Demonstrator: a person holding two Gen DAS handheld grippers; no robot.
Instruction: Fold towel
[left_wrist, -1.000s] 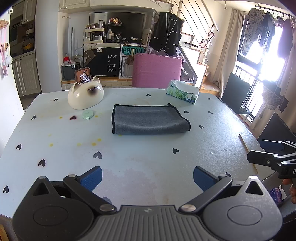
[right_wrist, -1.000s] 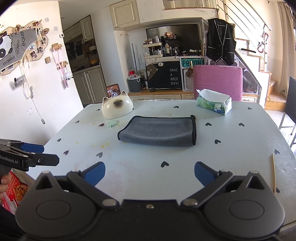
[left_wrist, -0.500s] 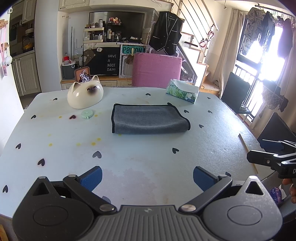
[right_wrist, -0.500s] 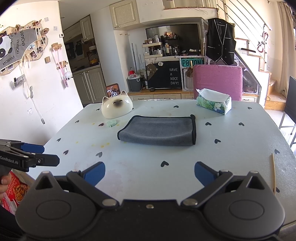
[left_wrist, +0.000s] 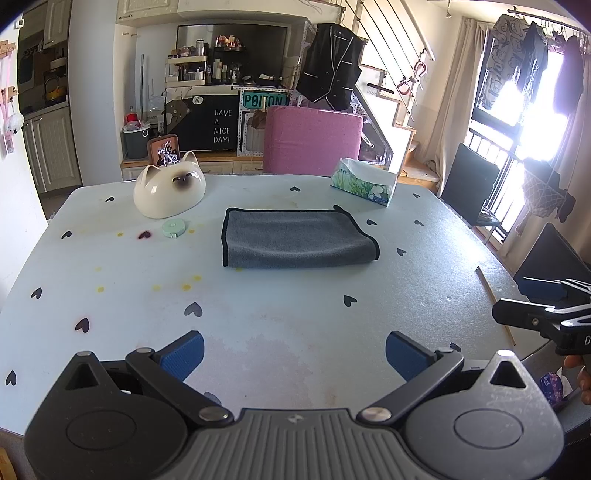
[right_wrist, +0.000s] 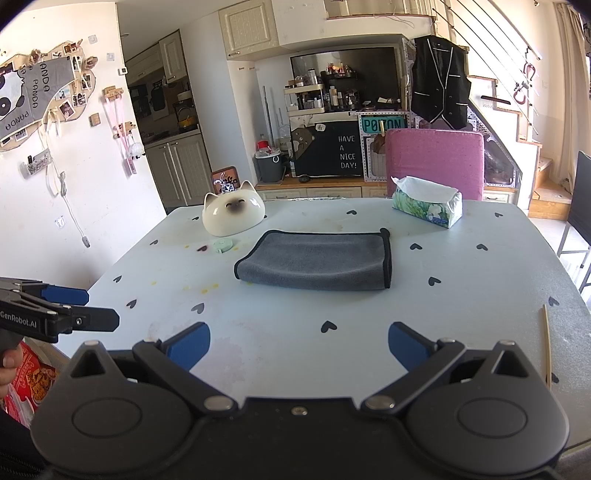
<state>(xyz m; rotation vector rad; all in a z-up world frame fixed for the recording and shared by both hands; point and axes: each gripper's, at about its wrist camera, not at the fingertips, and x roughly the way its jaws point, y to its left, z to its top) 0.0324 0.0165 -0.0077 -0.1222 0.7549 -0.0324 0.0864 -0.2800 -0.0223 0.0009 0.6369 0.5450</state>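
A grey towel (left_wrist: 295, 242) with black trim lies folded flat in the middle of the pale blue table (left_wrist: 258, 317); it also shows in the right wrist view (right_wrist: 317, 264). My left gripper (left_wrist: 293, 356) is open and empty near the table's front edge, well short of the towel. My right gripper (right_wrist: 298, 347) is open and empty, also near the front edge. Each gripper shows in the other's view: the right one at the far right (left_wrist: 535, 306), the left one at the far left (right_wrist: 74, 306).
A cat-shaped ceramic bowl (left_wrist: 169, 190), a small green round case (left_wrist: 174, 228) and a tissue box (left_wrist: 364, 182) stand beyond the towel. A wooden stick (left_wrist: 495, 304) lies near the right edge. A pink chair (left_wrist: 312, 138) stands behind the table.
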